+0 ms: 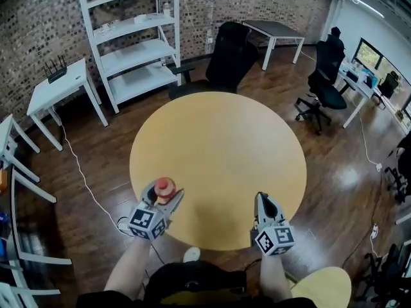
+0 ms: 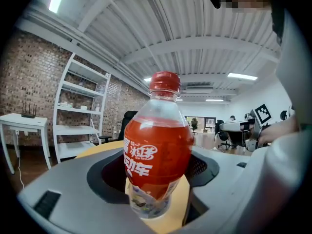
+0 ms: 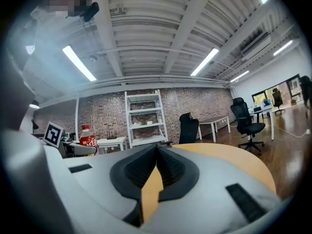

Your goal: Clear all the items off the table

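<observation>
I hold the last bottle (image 2: 158, 145) in the left gripper (image 1: 164, 196); right gripper (image 1: 262, 201) pinched shut, empty. Next, I judge: carry it off the table (image 1: 221, 140).

Left tool (image 1: 164, 196) jaws wide, clamped on bottle (image 1: 165, 185), right tool (image 1: 265, 202) jaws together, both apparently level

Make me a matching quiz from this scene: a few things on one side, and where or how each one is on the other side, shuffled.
Things:
1 bottle
2 right gripper
3 table
4 shelf

Descriptions:
A white, by the brick wall
B shut, nothing between its jaws
C round, yellow top
D red cap, held in the left gripper

Pairs: 1-D, 2-B, 3-C, 4-A
</observation>
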### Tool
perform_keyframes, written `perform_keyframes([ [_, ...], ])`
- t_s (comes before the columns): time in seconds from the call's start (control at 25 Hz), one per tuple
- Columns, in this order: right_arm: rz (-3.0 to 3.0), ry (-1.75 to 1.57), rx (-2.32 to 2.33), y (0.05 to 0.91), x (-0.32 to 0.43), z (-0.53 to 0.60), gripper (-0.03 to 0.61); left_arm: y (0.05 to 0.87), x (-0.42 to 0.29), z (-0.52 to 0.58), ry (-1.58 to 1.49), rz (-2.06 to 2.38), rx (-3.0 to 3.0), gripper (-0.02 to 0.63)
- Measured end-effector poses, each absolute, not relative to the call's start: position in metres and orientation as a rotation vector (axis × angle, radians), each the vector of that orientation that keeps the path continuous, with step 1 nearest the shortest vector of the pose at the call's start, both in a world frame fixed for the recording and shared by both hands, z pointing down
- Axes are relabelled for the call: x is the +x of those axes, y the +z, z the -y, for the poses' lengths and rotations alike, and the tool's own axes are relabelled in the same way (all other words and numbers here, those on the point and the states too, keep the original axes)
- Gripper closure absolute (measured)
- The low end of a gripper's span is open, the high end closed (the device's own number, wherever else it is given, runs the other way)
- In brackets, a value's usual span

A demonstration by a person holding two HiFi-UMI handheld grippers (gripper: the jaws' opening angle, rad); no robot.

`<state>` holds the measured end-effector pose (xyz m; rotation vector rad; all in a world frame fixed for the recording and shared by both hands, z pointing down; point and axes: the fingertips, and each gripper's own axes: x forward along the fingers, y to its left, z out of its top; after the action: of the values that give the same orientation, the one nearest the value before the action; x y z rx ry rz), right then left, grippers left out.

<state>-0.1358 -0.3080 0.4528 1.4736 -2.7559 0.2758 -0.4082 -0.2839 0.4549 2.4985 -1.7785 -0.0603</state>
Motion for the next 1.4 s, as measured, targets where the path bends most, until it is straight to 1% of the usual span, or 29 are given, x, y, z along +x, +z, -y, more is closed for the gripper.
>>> perform_keyframes([
  [0.16, 2.744, 0.312, 1.434, 0.47, -0.156, 0.309, 0.574, 0.468, -0.427, 0.282, -0.087, 1.786, 2.469, 0.305],
  [0.4, 2.661, 0.381, 1.411, 0.499, -0.173, 0.298, 0.574, 0.505, -0.435, 0.294, -0.052, 1.734, 2.424, 0.304],
  [0.6, 2.561, 0.413, 1.435, 0.509, -0.166, 0.294, 0.574, 0.541, -0.446, 0.315, 0.026, 1.731, 2.36, 0.304],
  [0.76, 2.485, 0.447, 1.447, 0.526, -0.161, 0.292, 0.574, 0.564, -0.453, 0.332, 0.016, 1.77, 2.302, 0.302],
  [1.04, 2.422, 0.494, 1.429, 0.547, -0.162, 0.294, 0.574, 0.573, -0.444, 0.344, 0.067, 1.757, 2.374, 0.293],
  [1.24, 2.412, 0.507, 1.451, 0.548, -0.164, 0.301, 0.574, 0.576, -0.443, 0.339, 0.025, 1.771, 2.393, 0.288],
  [1.4, 2.419, 0.5, 1.463, 0.543, -0.168, 0.301, 0.574, 0.581, -0.444, 0.338, 0.098, 1.757, 2.371, 0.284],
])
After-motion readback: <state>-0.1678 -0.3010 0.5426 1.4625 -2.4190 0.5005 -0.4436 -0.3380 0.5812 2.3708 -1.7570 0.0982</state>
